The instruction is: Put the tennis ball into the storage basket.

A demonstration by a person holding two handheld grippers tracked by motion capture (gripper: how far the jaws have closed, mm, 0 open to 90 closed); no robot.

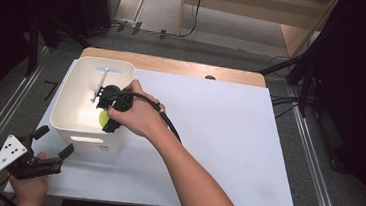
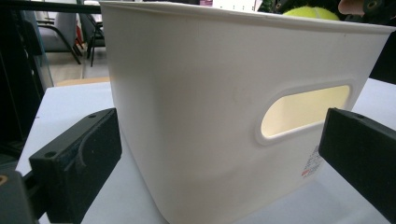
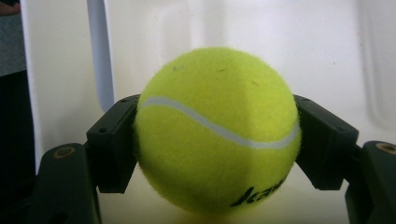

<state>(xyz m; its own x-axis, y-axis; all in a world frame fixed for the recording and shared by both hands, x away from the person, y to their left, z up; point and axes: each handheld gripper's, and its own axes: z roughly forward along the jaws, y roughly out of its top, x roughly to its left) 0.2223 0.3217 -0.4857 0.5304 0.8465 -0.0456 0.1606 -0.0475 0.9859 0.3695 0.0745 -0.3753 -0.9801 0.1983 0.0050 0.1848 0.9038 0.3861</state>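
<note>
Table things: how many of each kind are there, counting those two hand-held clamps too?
Tennis ball: 1
White bin: 1
Grippers: 2, the left gripper and the right gripper
Total: 4

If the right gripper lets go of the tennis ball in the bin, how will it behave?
The tennis ball is round, so it will probably roll; the white bin walls should contain it. Its fuzzy felt likely grips well between the right gripper fingers. Probably light and bouncy.

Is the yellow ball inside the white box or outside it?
Inside. The fuzzy yellow tennis ball sits clamped in the right gripper, which reaches down within the white plastic bin.
</note>
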